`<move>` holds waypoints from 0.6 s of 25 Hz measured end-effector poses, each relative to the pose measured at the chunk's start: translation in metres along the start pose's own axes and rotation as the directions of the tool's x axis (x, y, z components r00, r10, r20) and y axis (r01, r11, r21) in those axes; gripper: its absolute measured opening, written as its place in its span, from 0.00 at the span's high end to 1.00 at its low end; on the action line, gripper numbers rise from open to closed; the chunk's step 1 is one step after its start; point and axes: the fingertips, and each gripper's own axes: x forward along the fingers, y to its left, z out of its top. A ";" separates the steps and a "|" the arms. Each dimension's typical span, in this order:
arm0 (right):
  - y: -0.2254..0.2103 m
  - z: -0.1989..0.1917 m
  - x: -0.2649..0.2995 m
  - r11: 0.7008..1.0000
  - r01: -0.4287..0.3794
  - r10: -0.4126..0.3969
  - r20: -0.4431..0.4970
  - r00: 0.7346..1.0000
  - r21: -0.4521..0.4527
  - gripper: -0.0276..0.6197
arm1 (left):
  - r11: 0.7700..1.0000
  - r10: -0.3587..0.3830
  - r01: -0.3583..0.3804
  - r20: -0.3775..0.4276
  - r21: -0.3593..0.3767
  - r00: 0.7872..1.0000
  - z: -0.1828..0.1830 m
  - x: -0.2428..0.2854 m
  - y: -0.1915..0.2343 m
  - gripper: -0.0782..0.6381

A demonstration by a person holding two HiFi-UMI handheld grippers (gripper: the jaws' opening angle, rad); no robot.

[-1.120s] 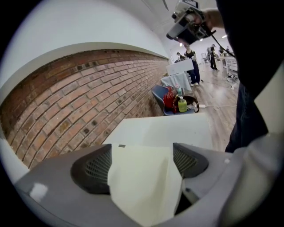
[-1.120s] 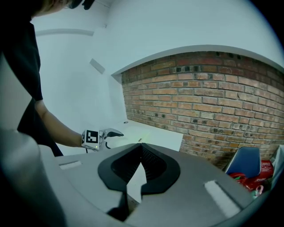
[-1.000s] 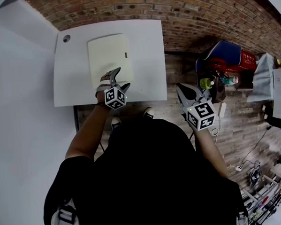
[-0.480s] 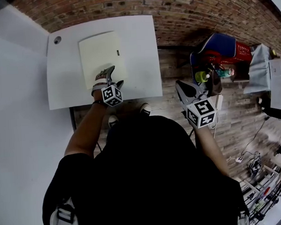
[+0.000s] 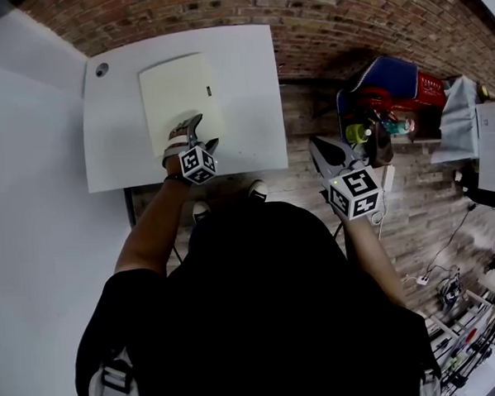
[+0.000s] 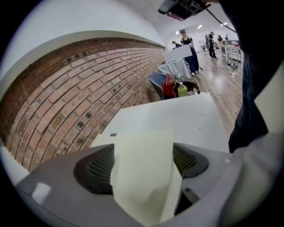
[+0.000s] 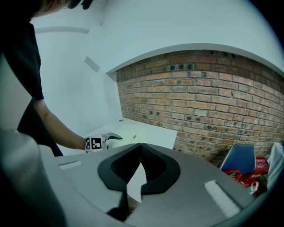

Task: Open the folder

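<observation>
From the head view, the cream folder (image 5: pixel 180 93) lies flat on the white table (image 5: pixel 250 85), lengthwise away from me, with a small dark tab (image 5: pixel 210 91) on its right edge. My left gripper (image 5: pixel 204 131) sits at its near edge, while my right gripper (image 5: pixel 318 152) hangs off the table's right side, over the plank floor and well apart from the folder. Out to the right a green bottle (image 5: pixel 358 134) stands in a blue and red heap (image 5: pixel 390 82); I cannot tell whether that is a bag or a seat. In the left gripper view my jaws are clamped on the folder's top cover, the cream sheet running up between both pads, with a second layer showing under it at the right. So I judge the step in hand to be the lift: the cover is pinched but barely raised. The next move calls for swinging it up and over along its hinge side without dragging the whole folder. Nothing of what the folder holds shows yet. In the right gripper view my jaws are pressed together tip to tip with nothing between them, pointing across at the table and the brick wall behind it.
</observation>
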 end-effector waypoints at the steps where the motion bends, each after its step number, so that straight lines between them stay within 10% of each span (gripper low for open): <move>1: 0.000 0.000 0.001 1.000 -0.001 0.001 -0.001 1.000 0.002 0.95 | 1.000 -0.001 0.001 0.003 -0.002 1.000 0.001 -0.001 0.000 0.31; 15: 0.004 -0.001 0.004 1.000 -0.004 0.004 -0.001 1.000 0.007 0.95 | 1.000 0.012 -0.011 0.067 -0.014 0.998 0.013 -0.013 0.000 0.62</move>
